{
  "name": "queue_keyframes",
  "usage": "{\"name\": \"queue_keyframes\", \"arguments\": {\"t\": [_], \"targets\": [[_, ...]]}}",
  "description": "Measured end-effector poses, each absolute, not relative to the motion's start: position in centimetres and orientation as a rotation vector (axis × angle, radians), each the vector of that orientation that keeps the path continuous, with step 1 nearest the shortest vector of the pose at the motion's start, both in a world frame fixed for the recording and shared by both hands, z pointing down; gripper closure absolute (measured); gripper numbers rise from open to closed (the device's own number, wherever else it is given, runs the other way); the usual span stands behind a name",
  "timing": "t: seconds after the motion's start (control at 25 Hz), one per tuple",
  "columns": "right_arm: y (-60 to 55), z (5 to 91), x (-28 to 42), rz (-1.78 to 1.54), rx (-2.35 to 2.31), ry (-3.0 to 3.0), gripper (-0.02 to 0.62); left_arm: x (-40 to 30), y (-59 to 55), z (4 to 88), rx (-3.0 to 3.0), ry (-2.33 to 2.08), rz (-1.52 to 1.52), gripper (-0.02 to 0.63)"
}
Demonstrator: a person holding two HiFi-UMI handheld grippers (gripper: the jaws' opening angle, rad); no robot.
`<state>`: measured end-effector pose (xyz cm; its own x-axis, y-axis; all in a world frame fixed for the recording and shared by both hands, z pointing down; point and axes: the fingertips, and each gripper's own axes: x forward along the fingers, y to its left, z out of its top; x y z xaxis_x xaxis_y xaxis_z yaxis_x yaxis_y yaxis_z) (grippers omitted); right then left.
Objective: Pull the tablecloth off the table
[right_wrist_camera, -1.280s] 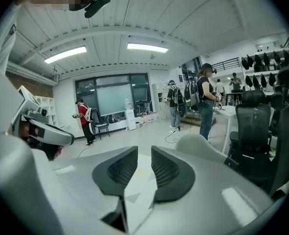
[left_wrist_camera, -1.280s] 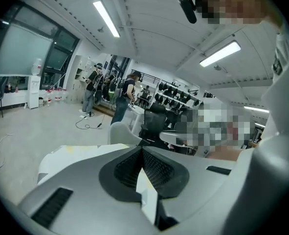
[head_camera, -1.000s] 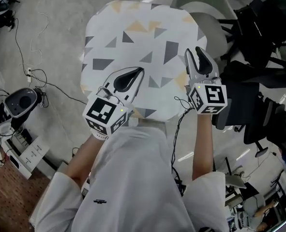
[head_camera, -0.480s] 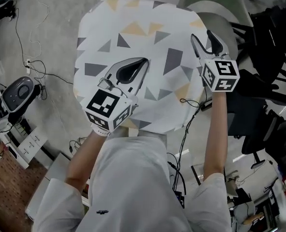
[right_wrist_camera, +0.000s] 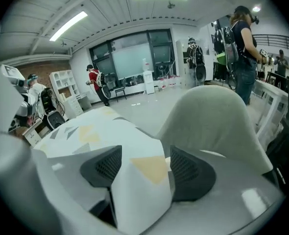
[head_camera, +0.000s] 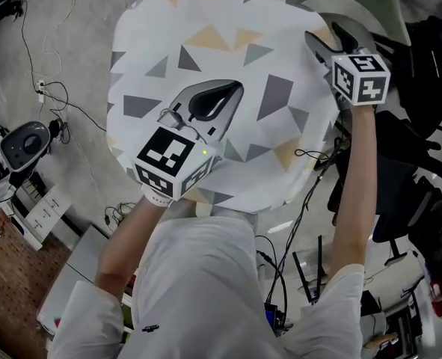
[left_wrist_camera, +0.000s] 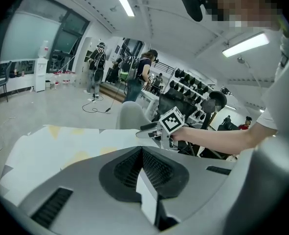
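Note:
The white tablecloth (head_camera: 221, 51) with grey and yellow triangles covers a rounded table. My left gripper (head_camera: 232, 92) hovers over its near middle, jaws shut; in the left gripper view a pale strip shows at the closed pads (left_wrist_camera: 142, 151), and I cannot tell whether it is cloth. My right gripper (head_camera: 331, 37) is at the cloth's far right edge. Its jaws are opening. In the right gripper view a folded corner of the tablecloth (right_wrist_camera: 142, 180) with a yellow triangle stands between the spread pads (right_wrist_camera: 102, 168), which do not press on it.
A pale grey chair (right_wrist_camera: 212, 116) stands just beyond the table's right side. Black office chairs (head_camera: 422, 88) crowd the right. Cables (head_camera: 48, 88) and a dark device (head_camera: 26, 144) lie on the floor at left. People stand far off in the room.
My right gripper has moved farther along the cloth's right edge and its jaws have spread apart. The left gripper stays shut over the cloth.

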<state>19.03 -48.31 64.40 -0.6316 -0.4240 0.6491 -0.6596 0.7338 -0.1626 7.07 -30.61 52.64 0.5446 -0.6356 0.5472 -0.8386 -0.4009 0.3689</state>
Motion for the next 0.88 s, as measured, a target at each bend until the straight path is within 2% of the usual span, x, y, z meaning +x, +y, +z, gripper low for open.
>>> {"name": "queue_keyframes", "arguments": {"t": [0.2,0.36,0.44,0.56,0.72,0.88], "targets": [[-48.5,66.2,19.2,0.592,0.726,-2.283,0.290,7.5,-30.8,52.9,2.164,-1.183,0.424,0.600],[-48.7,66.8,19.4,0.702,0.694,-2.289,0.264,8.1,-30.5,52.7,2.178,-1.168,0.425,0.600],[-48.5,67.0,19.2,0.769,0.639,-2.290,0.276,8.3,-30.2,52.8,2.179,-1.164,0.430,0.600],[-48.2,66.4,18.9,0.755,0.589,-2.279,0.348,8.5,-29.6,52.4,2.184,-1.166,0.429,0.600],[-48.3,64.6,19.9,0.579,0.660,-2.265,0.536,8.3,-29.0,51.9,2.186,-1.168,0.418,0.600],[-47.7,63.5,19.8,0.492,0.700,-2.255,0.578,8.1,-28.3,51.7,2.182,-1.170,0.418,0.600]]}}
